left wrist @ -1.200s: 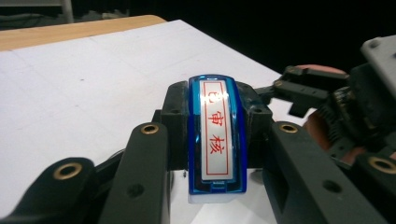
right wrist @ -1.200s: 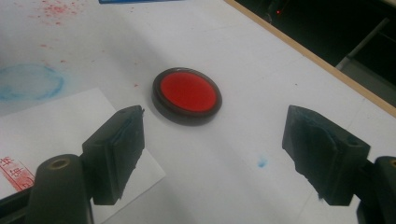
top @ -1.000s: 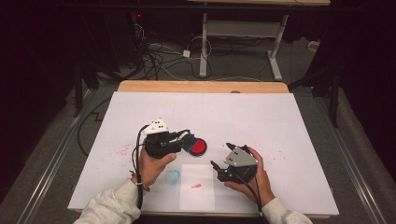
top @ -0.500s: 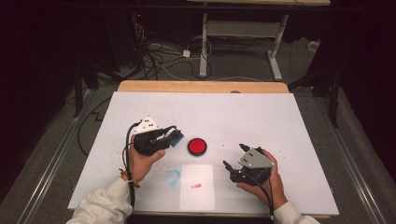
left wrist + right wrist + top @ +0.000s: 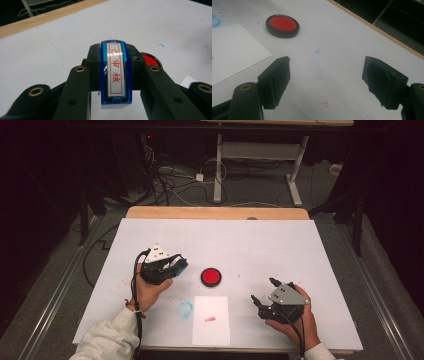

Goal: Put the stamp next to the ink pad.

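The left gripper [image 5: 176, 265] is pinching a blue stamp [image 5: 116, 72] between its jaws, the stamp's labelled back facing the camera that rides on it. The right gripper [image 5: 262, 292] has its jaws spread wide with nothing between them, held low above the white table [image 5: 300, 245].

The step in hand looks like inking the stamp and then pressing it on paper. The red ink pad [image 5: 211, 276] lies just beyond and a little to one side of the left gripper's tips; the sheet of paper [image 5: 211, 320] lies nearer the person, between the two grippers, and already bears a small red mark [image 5: 210, 319]. To do it well, bring the stamp flat over the pad, press straight down without rocking, lift cleanly, then set it squarely on a bare part of the sheet. The free right gripper could hold the sheet's edge so it does not slide or lift with the stamp.

The stamp's label shows three red Chinese characters in a red frame, reading 已审核
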